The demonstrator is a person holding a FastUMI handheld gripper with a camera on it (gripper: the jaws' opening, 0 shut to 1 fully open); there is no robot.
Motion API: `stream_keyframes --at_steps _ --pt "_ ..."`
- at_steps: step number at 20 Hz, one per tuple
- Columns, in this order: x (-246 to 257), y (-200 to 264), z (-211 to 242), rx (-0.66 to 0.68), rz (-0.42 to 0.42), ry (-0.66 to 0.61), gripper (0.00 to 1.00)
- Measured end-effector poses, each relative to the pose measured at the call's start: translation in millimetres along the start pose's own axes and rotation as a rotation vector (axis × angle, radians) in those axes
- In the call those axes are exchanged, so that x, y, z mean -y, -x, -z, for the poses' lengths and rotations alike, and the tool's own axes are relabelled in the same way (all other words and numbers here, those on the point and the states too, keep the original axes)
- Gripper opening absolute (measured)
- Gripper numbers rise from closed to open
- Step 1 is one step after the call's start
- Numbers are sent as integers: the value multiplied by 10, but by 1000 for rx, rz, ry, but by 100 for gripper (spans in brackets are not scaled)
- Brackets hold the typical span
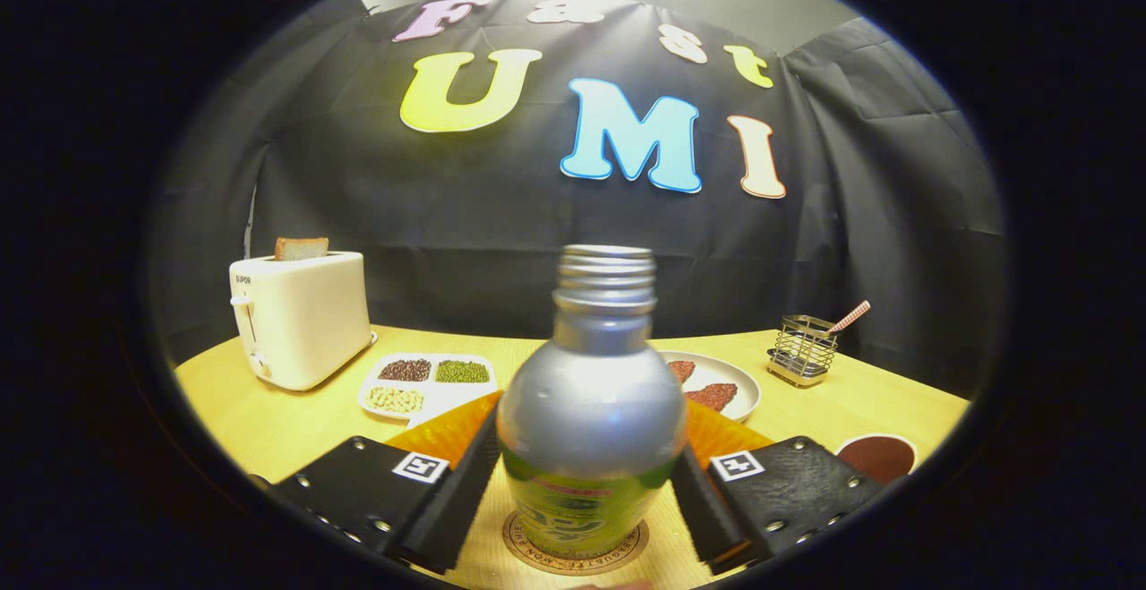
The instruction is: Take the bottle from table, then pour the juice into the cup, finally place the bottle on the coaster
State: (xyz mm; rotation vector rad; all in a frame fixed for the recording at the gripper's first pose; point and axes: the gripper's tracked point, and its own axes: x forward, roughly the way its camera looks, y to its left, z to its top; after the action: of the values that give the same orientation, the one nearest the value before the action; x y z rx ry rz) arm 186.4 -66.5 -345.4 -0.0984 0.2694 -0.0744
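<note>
Both jaws clamp bottle [591,411] on coaster [575,554]; label unreadable.

A staged kitchen tabletop inside a recording booth. A black cloth wall [501,214] backs a light wooden table [269,420] set with breakfast items: a white toaster [300,317] holding a slice of bread [301,248], a divided dish of beans [428,384], a plate of food [716,384], and a wire utensil holder [803,350].
</note>
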Motion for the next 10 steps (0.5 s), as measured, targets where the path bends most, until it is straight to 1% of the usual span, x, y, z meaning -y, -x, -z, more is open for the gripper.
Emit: stream_keyframes --at_steps 1,4,8,10 --pt "8 -1 -29 3 4 19 98" --pt "9 45 -166 35 2 49 98" --pt "20 180 -297 55 -29 17 98" --pt "18 315 -495 90 -58 -7 98"
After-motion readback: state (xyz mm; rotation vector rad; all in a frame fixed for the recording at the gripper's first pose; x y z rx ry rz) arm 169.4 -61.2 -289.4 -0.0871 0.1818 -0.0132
